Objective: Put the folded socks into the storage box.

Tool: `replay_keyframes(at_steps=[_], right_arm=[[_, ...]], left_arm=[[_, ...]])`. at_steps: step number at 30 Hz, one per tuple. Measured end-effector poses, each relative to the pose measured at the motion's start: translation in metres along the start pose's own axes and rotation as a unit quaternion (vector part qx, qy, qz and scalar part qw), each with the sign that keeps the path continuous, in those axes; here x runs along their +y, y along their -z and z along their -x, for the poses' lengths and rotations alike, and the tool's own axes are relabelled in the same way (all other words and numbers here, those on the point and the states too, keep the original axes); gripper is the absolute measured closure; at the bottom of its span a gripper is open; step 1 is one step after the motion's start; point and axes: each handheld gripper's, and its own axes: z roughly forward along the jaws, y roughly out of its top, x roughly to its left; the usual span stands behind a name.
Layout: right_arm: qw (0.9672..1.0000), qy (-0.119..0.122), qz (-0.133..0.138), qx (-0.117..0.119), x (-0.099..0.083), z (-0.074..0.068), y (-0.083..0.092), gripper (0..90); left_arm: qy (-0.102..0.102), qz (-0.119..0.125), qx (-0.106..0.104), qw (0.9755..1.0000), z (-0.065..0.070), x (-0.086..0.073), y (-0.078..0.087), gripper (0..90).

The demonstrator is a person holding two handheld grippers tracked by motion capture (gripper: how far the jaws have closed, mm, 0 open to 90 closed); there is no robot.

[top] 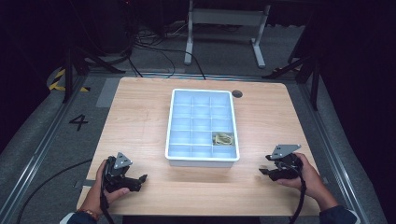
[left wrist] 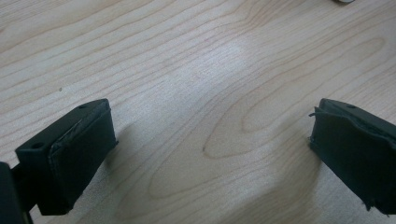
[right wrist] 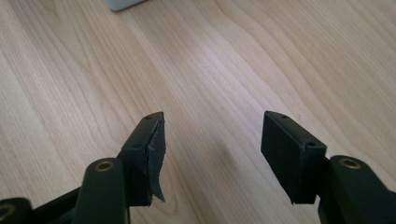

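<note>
Both grippers rested on the bench, jaws apart and empty: left gripper [top: 125, 178] at 7 o'clock, right gripper [top: 275, 170] at 4. Likely a starting pose; next move probably calls for reaching the tray [top: 202, 161], whose 4 o'clock compartment held small items [top: 223, 138].

Bright table [top: 140, 116], dark surroundings, soft glare.
</note>
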Motion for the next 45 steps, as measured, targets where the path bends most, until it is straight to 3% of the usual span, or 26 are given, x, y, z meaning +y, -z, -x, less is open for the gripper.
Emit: replay_keyframes(at_steps=[7,13,20,23,27,30,32,34,45], right_arm=[[0.9996,-0.023,0.019,0.001,-0.02,0.0,0.002,40.8],[0.9969,-0.041,0.066,-0.007,-0.035,-0.002,0.01,39.8],[0.9944,-0.08,0.069,-0.011,-0.054,0.0,0.009,37.6],[0.9915,-0.099,0.085,-0.006,-0.064,0.002,0.012,37.1],[0.9893,-0.116,0.087,-0.015,-0.074,0.002,0.013,35.1],[0.9856,-0.133,0.103,-0.02,-0.082,0.002,0.015,34.8],[0.9842,-0.137,0.111,-0.02,-0.084,0.002,0.015,33.8],[0.9824,-0.142,0.116,-0.035,-0.086,0.001,0.014,32.3],[0.9816,-0.147,0.113,-0.045,-0.086,0.001,0.014,31.3]], left_arm=[[0.0,0.0,0.0,1.0,0.0,0.0,0.0,0.2],[-0.001,0.003,-0.001,1.0,0.0,0.0,0.0,0.2],[-0.003,0.001,-0.003,1.0,-0.001,0.0,-0.001,0.0],[-0.003,0.0,-0.003,1.0,-0.001,0.001,-0.001,0.0],[-0.003,0.0,-0.003,1.0,-0.001,0.001,-0.001,0.0],[-0.003,0.0,-0.004,1.0,-0.001,0.001,-0.001,0.0],[-0.004,0.0,-0.003,1.0,-0.001,0.001,-0.001,0.0],[-0.004,0.0,-0.004,1.0,-0.001,0.001,-0.001,0.0],[-0.002,0.001,-0.003,1.0,-0.001,0.001,-0.001,0.0]])
